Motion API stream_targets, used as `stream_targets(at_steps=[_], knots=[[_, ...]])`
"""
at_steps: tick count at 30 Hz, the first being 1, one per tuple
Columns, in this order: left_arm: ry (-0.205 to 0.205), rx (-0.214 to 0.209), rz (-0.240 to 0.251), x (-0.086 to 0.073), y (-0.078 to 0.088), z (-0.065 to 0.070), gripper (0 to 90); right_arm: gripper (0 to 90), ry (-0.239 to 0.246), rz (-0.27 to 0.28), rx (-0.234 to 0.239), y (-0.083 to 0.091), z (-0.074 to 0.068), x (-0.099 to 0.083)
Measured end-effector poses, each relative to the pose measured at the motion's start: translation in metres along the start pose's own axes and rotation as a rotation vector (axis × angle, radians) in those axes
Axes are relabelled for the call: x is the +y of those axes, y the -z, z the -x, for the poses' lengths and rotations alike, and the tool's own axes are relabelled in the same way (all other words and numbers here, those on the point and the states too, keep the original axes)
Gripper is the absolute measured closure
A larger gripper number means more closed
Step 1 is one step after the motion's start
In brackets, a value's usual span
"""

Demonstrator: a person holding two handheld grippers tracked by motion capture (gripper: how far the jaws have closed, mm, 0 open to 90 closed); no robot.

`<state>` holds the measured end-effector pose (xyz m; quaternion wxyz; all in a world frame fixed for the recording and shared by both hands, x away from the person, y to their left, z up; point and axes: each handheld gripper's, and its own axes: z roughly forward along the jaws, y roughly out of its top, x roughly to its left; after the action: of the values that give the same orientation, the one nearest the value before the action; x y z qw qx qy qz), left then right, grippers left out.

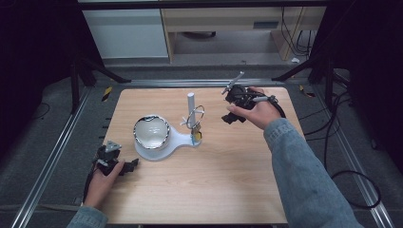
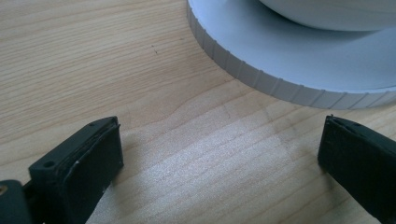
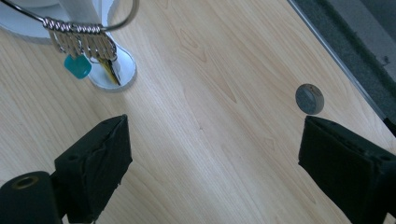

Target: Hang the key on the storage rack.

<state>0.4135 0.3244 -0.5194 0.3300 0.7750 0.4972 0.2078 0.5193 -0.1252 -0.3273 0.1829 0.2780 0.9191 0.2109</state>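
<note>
On the pale wooden tabletop (image 1: 214, 180) stands a white stand (image 1: 178, 141) with a round base, and a shiny bowl (image 1: 151, 131) sits on the wide end of it. At the narrow end a white post (image 1: 191, 105) rises upright, and a metal ring (image 1: 195, 117) hangs around it, carrying a bunch of keys (image 3: 84, 44) with a teal tag (image 3: 77, 66) just above the small end of the base. The left hand-held gripper (image 1: 127, 166) rests low near the near-left corner of the tabletop, held by the person's left hand (image 1: 102, 183), pointing toward the stand; in the left gripper view its jaws stand wide apart with bare wood between them, and the ribbed edge of the stand's base lies just ahead. The right hand-held gripper (image 1: 232, 116) is raised over the far right part of the tabletop in the person's right hand (image 1: 256, 113), to the right of the post and apart from it. In the right gripper view its jaws are likewise spread wide and grasp nothing; a small round grey hole (image 3: 309, 98) in the tabletop shows near the right jaw, close to the edge.
</note>
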Motion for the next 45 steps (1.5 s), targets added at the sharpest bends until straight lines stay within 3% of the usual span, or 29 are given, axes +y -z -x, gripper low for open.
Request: stream_targets(at_steps=[9,16,21,24,27,34,45], knots=[[0.000,0.002,0.001,0.000,0.000,0.000,0.0,10.6,-0.054,0.054,-0.037,-0.002,0.003,-0.032],[-0.001,0.003,0.002,0.000,0.000,0.000,0.0,8.8,-0.089,0.075,-0.074,-0.014,0.004,-0.072],[-0.001,0.004,0.000,0.000,0.000,0.000,0.0,8.8,-0.106,0.090,-0.072,-0.018,0.004,-0.094],[-0.001,0.004,0.002,0.000,0.000,0.000,0.0,8.7,-0.142,0.104,-0.068,-0.021,0.004,-0.116],[-0.001,0.004,0.002,0.000,0.000,0.000,0.0,8.7,-0.153,0.101,-0.068,-0.023,0.003,-0.125],[0.002,0.003,0.004,0.000,0.000,0.001,0.0,8.6,-0.193,0.094,-0.059,-0.033,-0.003,-0.164],[0.002,0.004,0.004,0.000,0.000,0.001,0.0,8.6,-0.233,0.091,-0.041,-0.046,-0.013,-0.196]])
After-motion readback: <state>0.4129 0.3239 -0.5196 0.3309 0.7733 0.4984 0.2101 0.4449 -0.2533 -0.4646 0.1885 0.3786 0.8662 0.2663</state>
